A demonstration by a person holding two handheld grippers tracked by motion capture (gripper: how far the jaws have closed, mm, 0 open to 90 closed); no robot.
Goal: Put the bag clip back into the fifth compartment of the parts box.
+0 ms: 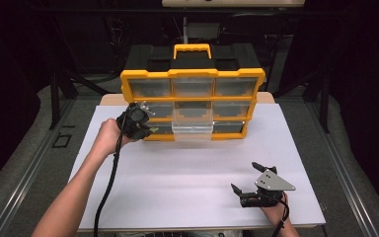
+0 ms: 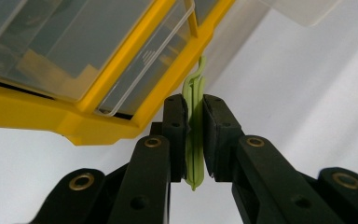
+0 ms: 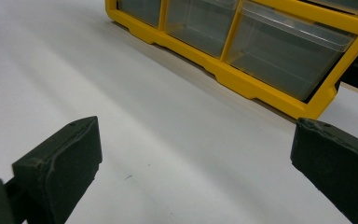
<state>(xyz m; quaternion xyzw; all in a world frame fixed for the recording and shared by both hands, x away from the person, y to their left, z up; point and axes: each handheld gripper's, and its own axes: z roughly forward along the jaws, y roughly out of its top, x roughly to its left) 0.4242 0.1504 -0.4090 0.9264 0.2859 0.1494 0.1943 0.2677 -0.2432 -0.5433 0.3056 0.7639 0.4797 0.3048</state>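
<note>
The right gripper (image 1: 246, 178) is held nearest the camera, at about 5 o'clock on the white table (image 1: 187, 182), its jaws spread wide with nothing between them. In the right gripper view the two black pads (image 3: 60, 161) are seen well apart over the bare surface, with the yellow organizer (image 3: 261, 81) lying ahead at about 1 o'clock.

The left gripper (image 1: 145, 129) is held at about 10 o'clock on the table, against the organizer's (image 1: 192, 106) lower left corner. Its jaws are clamped on a thin green clip (image 2: 194, 135), which is seen upright between the pads in the left gripper view, its curled tip (image 2: 200, 70) rising just beside the organizer's yellow frame (image 2: 121, 126). Whether the tip touches the frame cannot be told.

The organizer stands at 12 o'clock, with a yellow handle (image 1: 192, 49) on top and clear drawers in rows. One clear drawer (image 1: 192, 127) in the bottom row is pulled out at the middle. A black cable (image 1: 109, 182) is trailed from the left gripper along the forearm.
</note>
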